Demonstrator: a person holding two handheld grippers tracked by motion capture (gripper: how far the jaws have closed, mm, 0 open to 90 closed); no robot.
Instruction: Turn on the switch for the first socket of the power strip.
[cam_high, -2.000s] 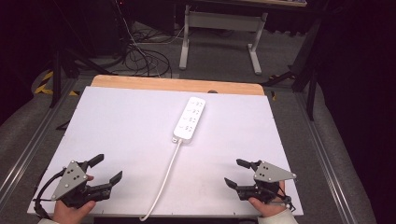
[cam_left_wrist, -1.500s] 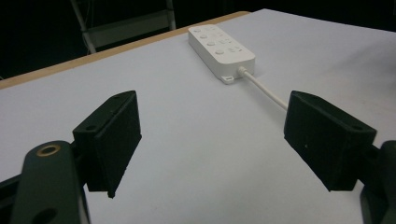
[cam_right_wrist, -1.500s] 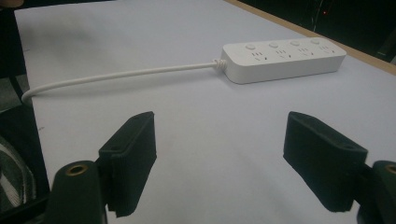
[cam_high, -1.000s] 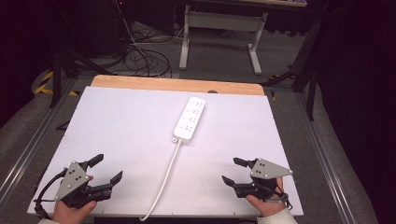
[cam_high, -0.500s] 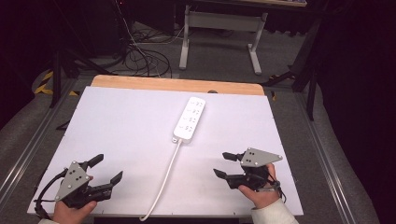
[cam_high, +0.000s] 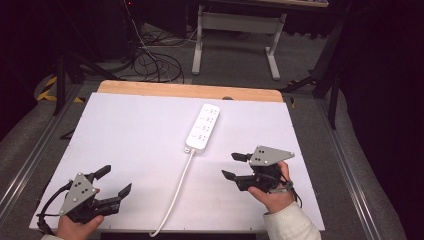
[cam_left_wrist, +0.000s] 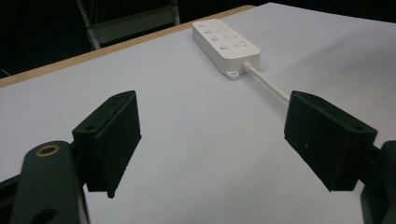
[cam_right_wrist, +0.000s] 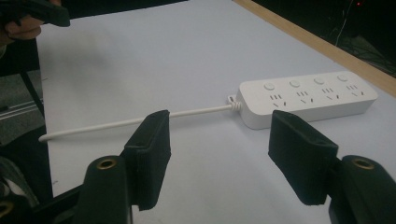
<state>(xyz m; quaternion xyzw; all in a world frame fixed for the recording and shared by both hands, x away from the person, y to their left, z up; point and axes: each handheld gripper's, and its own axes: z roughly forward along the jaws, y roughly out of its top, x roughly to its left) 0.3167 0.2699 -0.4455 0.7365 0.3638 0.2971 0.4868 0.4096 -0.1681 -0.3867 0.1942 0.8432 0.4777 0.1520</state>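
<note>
A white power strip (cam_high: 203, 128) lies flat on the white table top (cam_high: 125, 140), a bit past the middle and closer to the far wooden edge (cam_high: 190, 91). It has four round buttons in a row and four sets of plug holes next to them. Its white cord (cam_high: 175, 192) comes out of the near end and runs across the table to the near edge, between the two hands. The right gripper (cam_high: 235, 165) is held in the person's right hand (cam_high: 272, 195), on the right side of the table, near the strip but not touching it. Its tips point to the left, toward the cord. Its two black jaws have just been closing a little, but they are apart now with a wide gap, and nothing is between them. Seen from the right gripper view, the pads (cam_right_wrist: 152, 156) stand apart, with the cord and the near end of the strip lying past them. The left gripper (cam_high: 115, 181) is in the left hand (cam_high: 75, 227) at the near left corner of the table, well apart from the strip. Its jaws are spread wide and hold nothing. In the left gripper view, the strip and its cord lie far off past the two pads (cam_left_wrist: 114, 140).
</note>
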